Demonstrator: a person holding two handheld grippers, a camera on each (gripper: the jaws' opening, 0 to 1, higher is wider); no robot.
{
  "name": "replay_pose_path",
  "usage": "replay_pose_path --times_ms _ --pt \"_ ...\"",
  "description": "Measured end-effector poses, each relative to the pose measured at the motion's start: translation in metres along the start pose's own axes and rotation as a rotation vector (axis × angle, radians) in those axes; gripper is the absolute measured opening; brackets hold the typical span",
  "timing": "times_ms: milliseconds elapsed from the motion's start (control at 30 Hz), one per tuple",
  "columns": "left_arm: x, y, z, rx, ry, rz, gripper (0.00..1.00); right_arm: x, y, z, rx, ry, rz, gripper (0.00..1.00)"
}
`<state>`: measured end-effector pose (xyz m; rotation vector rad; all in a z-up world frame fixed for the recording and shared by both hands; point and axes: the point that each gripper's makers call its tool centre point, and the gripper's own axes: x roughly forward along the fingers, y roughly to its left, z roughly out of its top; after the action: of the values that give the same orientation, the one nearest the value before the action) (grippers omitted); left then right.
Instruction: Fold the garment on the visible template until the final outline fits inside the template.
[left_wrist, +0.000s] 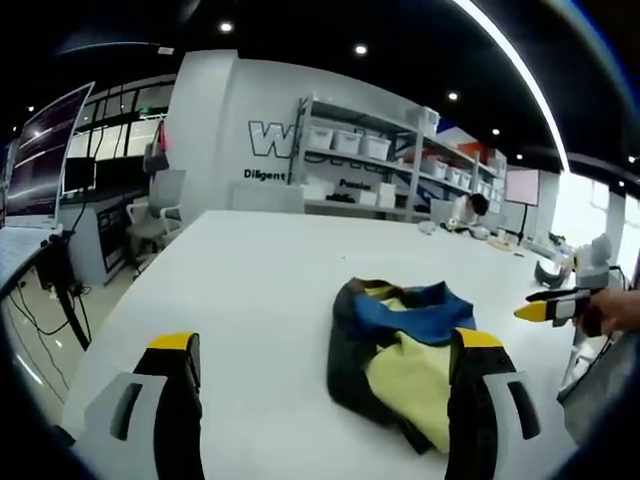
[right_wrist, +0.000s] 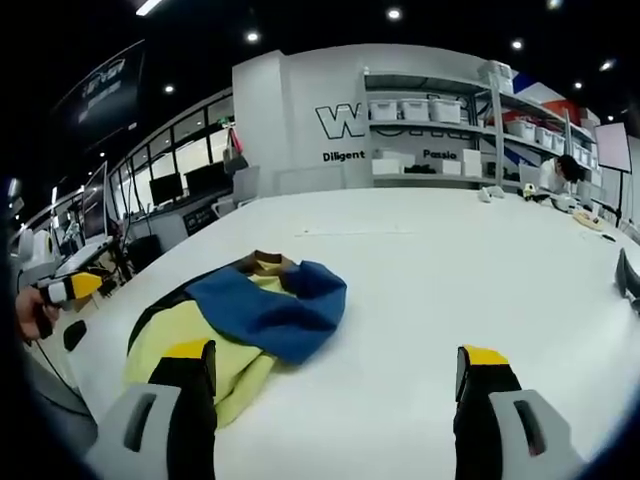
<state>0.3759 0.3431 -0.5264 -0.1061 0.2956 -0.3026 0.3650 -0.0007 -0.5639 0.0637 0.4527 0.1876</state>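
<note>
Roughly at the centre of a long white table lies a crumpled garment, soft knit or fleece by the look of it, in blocks of pale yellow, royal blue and black. From the left gripper, whose yellow-tipped black jaws stand wide apart and hold nothing, the garment sits at about one o'clock, partly behind the right-hand jaw. From the right gripper, also spread wide and empty, the same garment lies at about eleven o'clock, its yellow edge running behind the left-hand jaw. No fold template can be made out on the table; it may be under the cloth or too faint to see. The garment looks light, limp and bunched, so it will likely drape and sag when lifted and slide easily on the smooth tabletop. A sensible hold would be a pinch on an outer hem or corner, such as the blue flap lying on top, rather than the thick middle. Beyond the table, shelving with white bins lines a wall.
</note>
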Motion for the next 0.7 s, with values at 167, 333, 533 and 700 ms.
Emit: replay_pose_path --times_ms 167,333,533,700 --pt "0.000 -0.002 0.003 -0.008 -0.010 -0.009 0.97 -0.001 0.000 0.004 -0.017 -0.018 -0.005 0.99" --pt "-0.002 -0.007 0.002 -0.018 -0.002 -0.017 0.96 -0.001 0.001 0.008 -0.032 -0.036 -0.001 0.98" --pt "-0.001 -0.013 -0.004 -0.008 0.023 -0.028 0.94 -0.001 0.000 0.010 -0.037 -0.046 -0.004 0.98" --pt "-0.001 -0.021 -0.007 0.026 0.038 -0.048 0.93 -0.002 -0.005 0.011 -0.026 -0.050 -0.013 0.98"
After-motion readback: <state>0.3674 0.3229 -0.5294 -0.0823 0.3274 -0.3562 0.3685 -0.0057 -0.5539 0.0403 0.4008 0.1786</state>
